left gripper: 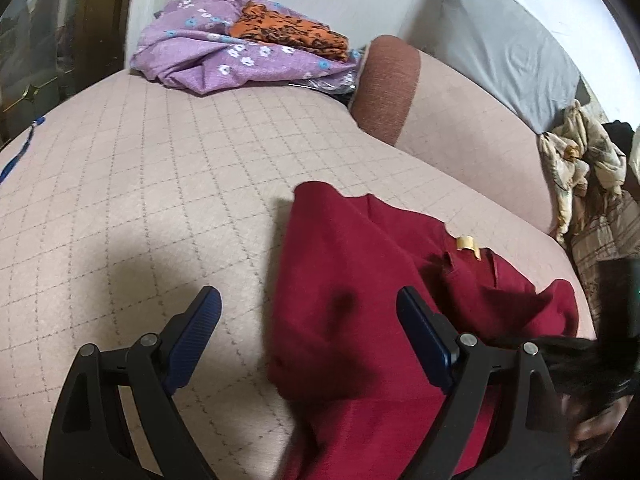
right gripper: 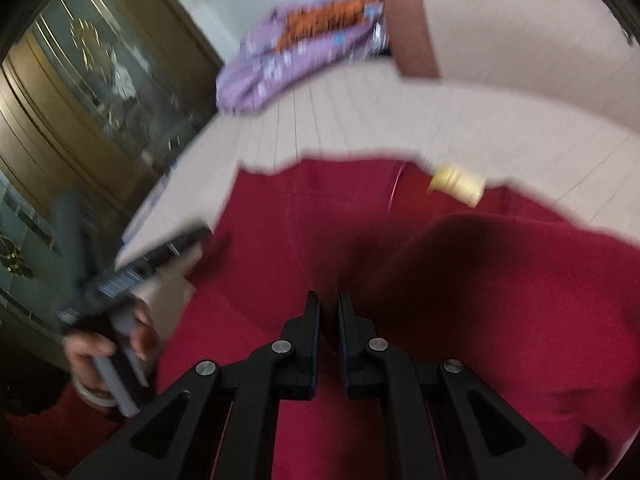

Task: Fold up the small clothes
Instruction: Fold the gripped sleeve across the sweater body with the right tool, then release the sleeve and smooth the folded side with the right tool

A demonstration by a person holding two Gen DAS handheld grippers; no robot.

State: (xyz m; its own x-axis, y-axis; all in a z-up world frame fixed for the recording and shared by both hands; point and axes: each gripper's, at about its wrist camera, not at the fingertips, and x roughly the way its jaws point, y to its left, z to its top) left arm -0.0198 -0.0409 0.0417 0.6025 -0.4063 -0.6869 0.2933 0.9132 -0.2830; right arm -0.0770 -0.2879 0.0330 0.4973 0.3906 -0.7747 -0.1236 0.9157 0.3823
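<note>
A dark red garment (left gripper: 360,280) with a small yellow tag (left gripper: 466,245) lies partly folded on the pink quilted bed (left gripper: 140,180). My left gripper (left gripper: 308,300) is open and empty above the garment's left edge. In the blurred right wrist view the same garment (right gripper: 480,280) fills the lower half and its tag (right gripper: 456,186) lies at the far edge. My right gripper (right gripper: 329,300) is nearly closed, with a fold of the red cloth pinched between its jaws. The left gripper and the hand holding it (right gripper: 120,280) show at the left.
A heap of purple floral and orange patterned clothes (left gripper: 240,48) lies at the bed's far end. A pink and rust bolster (left gripper: 388,88) and a grey pillow (left gripper: 512,48) lie along the wall. Crumpled cloth (left gripper: 580,168) sits at the right. A dark cabinet (right gripper: 80,100) stands at the left.
</note>
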